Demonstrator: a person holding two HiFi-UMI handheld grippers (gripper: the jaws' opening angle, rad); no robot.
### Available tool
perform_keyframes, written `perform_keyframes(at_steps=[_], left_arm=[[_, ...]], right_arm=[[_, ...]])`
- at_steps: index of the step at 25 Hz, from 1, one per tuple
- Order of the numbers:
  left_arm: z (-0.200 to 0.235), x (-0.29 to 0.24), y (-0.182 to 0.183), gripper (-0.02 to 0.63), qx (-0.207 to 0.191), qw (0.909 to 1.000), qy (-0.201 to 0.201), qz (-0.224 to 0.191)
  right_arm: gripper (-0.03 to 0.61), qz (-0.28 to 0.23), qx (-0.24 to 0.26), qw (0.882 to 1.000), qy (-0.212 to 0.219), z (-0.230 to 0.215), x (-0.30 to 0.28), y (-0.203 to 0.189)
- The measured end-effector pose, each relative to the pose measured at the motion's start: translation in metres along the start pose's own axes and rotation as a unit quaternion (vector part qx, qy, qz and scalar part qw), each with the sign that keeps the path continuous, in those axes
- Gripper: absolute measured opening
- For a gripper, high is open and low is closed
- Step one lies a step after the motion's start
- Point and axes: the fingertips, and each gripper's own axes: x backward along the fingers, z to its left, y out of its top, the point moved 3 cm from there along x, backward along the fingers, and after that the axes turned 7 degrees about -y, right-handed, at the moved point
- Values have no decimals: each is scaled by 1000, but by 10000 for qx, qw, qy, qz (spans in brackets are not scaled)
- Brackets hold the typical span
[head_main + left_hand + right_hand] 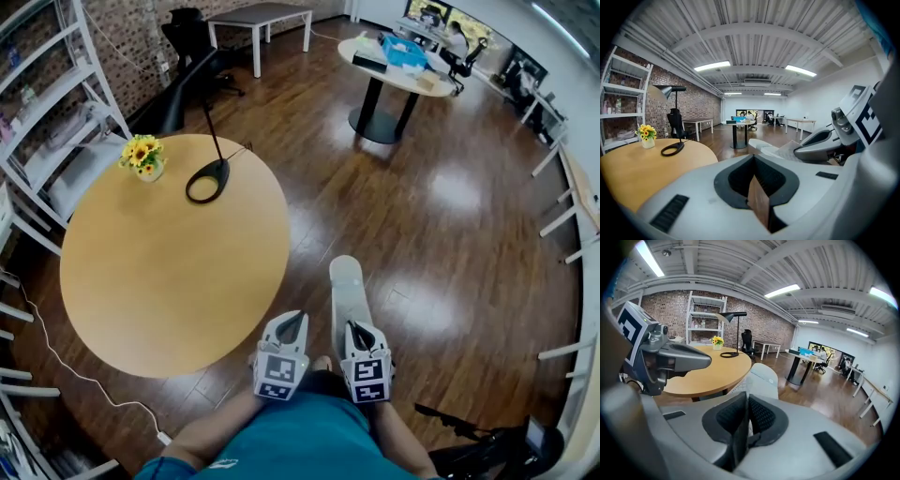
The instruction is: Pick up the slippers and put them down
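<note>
The right tool [354, 328] grips a grey slipper [345, 286] at lower centre; the left tool [293, 321], closed and empty, is beside the round surface [169, 272] bearing sunflowers [142, 155].

I see a dark wood floor [441, 225], and it is very shiny. The round bench [169, 272] is pale wood, smooth and not shiny. The slipper [345, 286] looks pale grey, smooth and dull. The left hand-held gripper [292, 321] and right hand-held gripper [356, 328] are dull grey plastic with black bumpy pads [737, 180]. The brick wall [679, 310] looks rough.
</note>
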Motion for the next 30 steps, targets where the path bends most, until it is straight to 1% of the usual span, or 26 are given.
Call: perform_keyframes(at_steps=[4, 8, 11, 14, 17, 20, 22, 26, 30], left_arm=[[-1, -28, 6, 5, -14, 10000, 16, 16], [-11, -70, 17, 5, 63, 9999, 121, -44], [-13, -108, 38, 5, -18, 9990, 411, -174], [-17, -149, 55, 3, -136, 9969, 745, -218], [-32, -186, 63, 3, -2, 9956, 885, -294], [-58, -209, 65, 4, 124, 9969, 730, -273], [-66, -217, 65, 5, 70, 9978, 620, -208], [-59, -233, 58, 5, -10, 9982, 593, 16], [-50, -264, 38, 5, -45, 9988, 434, 206]], right_arm=[[23, 73, -14, 10000, 59, -18, -15, -5], [25, 100, 75, 9996, 245, -54, -37, -11], [25, 130, 154, 9993, 320, -97, -59, -12], [25, 67, 237, 9992, 314, -148, -79, -8], [25, 14, 289, 9992, 288, -195, -93, -12], [26, 147, 232, 9993, 244, -231, -96, -29], [26, 256, 145, 9993, 228, -243, -101, -38], [26, 417, 8, 9988, 237, -250, -116, -49], [28, 557, -23, 9981, 242, -252, -142, -62]])
